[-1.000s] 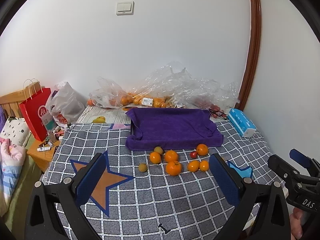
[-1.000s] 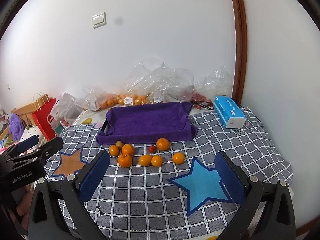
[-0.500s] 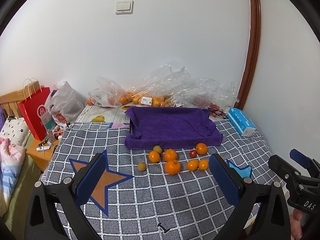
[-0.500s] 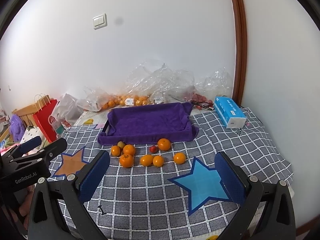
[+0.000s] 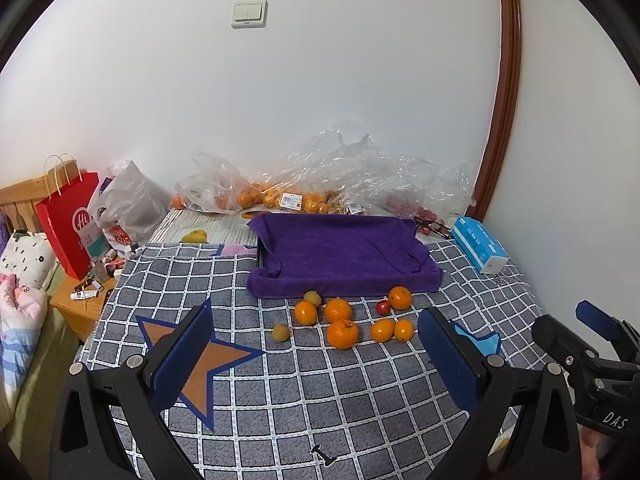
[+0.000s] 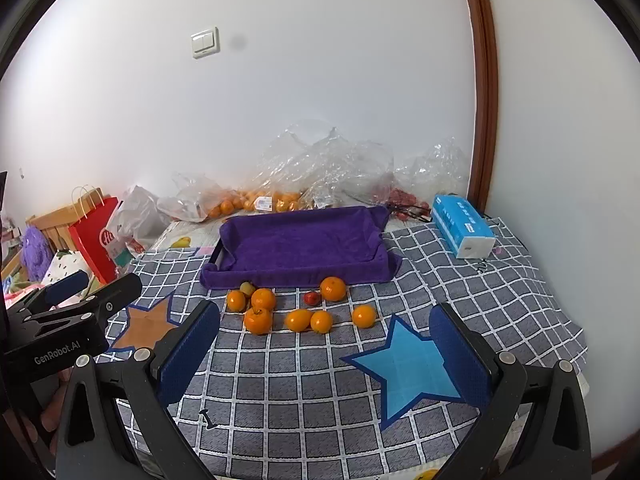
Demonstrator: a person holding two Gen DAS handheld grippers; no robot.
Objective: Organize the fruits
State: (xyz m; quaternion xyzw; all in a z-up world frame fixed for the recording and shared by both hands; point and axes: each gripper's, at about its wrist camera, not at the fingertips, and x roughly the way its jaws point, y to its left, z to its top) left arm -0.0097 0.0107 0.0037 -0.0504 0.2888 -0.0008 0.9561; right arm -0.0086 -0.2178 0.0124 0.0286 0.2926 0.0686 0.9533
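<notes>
Several oranges [image 5: 343, 333] [image 6: 258, 319], a small red fruit [image 5: 383, 307] [image 6: 311, 298] and small yellow-green fruits [image 5: 281, 332] [image 6: 247, 288] lie loose on the checked cloth, just in front of a tray lined with a purple towel [image 5: 340, 254] [image 6: 304, 246]. The tray holds no fruit. My left gripper [image 5: 316, 360] is open and empty, well short of the fruit. My right gripper [image 6: 324, 354] is open and empty too, also short of the fruit. Each gripper shows at the edge of the other's view.
Clear plastic bags with more oranges [image 5: 272, 196] lie against the back wall. A blue tissue box [image 6: 462, 226] sits at the right. A red paper bag [image 5: 68, 224] and a grey bag stand left. An orange star [image 5: 200, 360] and a blue star [image 6: 404, 364] mark the cloth.
Both views have shifted slightly; the fruit and tray sit a little higher and farther in the frames. Nothing was taken hold of or moved on the cloth.
</notes>
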